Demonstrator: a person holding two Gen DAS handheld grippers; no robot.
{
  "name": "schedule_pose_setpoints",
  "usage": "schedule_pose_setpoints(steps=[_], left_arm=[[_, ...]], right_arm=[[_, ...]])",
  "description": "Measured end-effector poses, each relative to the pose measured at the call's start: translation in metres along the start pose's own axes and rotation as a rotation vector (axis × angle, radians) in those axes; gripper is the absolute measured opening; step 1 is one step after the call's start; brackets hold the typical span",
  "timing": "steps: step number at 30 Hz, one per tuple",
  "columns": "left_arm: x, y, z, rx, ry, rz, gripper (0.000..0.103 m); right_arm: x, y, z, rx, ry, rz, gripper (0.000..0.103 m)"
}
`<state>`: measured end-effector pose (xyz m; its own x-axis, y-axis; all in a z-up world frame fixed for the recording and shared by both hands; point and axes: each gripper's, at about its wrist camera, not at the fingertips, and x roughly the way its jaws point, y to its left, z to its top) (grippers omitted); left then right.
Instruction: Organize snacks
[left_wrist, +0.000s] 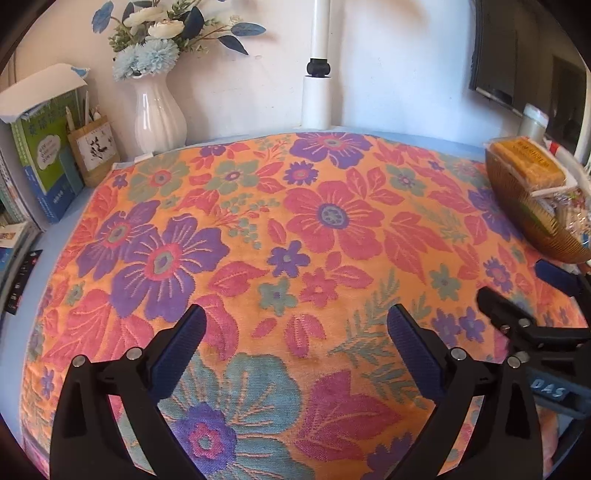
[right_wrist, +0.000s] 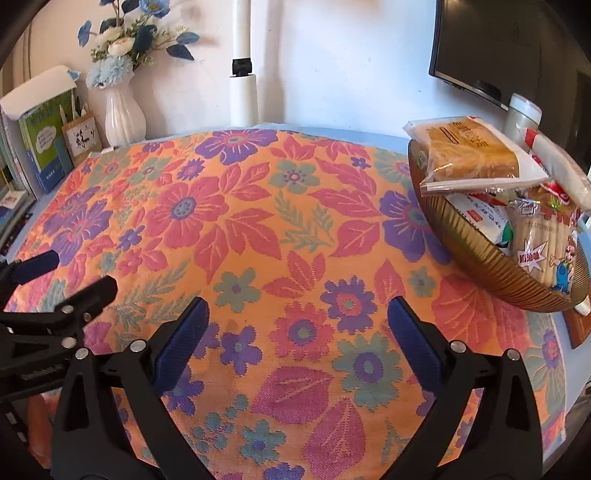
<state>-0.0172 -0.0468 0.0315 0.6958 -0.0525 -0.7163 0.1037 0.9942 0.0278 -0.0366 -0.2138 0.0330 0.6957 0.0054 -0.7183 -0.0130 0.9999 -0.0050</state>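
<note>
A brown woven basket (right_wrist: 461, 240) stands at the right of the floral cloth and holds several snack packets. A clear packet of yellow cake (right_wrist: 472, 155) lies on top, above a white and blue packet (right_wrist: 484, 218) and a packet of biscuit sticks (right_wrist: 543, 243). In the left wrist view the basket (left_wrist: 517, 206) and cake packet (left_wrist: 528, 162) sit at the right edge. My left gripper (left_wrist: 297, 317) is open over bare cloth, nothing between its blue pads. My right gripper (right_wrist: 298, 306) is open too, left of the basket and empty. Each gripper shows in the other's view: right (left_wrist: 513, 280), left (right_wrist: 79, 269).
The orange floral cloth (left_wrist: 295, 221) covers the table. Along the back wall stand a white vase of flowers (left_wrist: 159, 114), books (left_wrist: 40, 147), a pen holder (left_wrist: 92, 147) and a white post (left_wrist: 317, 92). A dark monitor (right_wrist: 480, 44) and a jar (right_wrist: 524, 110) are behind the basket.
</note>
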Motion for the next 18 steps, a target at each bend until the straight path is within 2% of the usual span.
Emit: schedule_pose_setpoints(steps=[5, 18], left_arm=[[0.0036, -0.0083, -0.0002, 0.037, 0.018, 0.047, 0.098], [0.0048, -0.0053, 0.0002, 0.020, 0.026, 0.039, 0.098]], right_arm=[[-0.0019, 0.0005, -0.0001, -0.004, -0.008, 0.001, 0.100], [-0.0006, 0.0009, -0.0011, -0.005, 0.002, -0.008, 0.100]])
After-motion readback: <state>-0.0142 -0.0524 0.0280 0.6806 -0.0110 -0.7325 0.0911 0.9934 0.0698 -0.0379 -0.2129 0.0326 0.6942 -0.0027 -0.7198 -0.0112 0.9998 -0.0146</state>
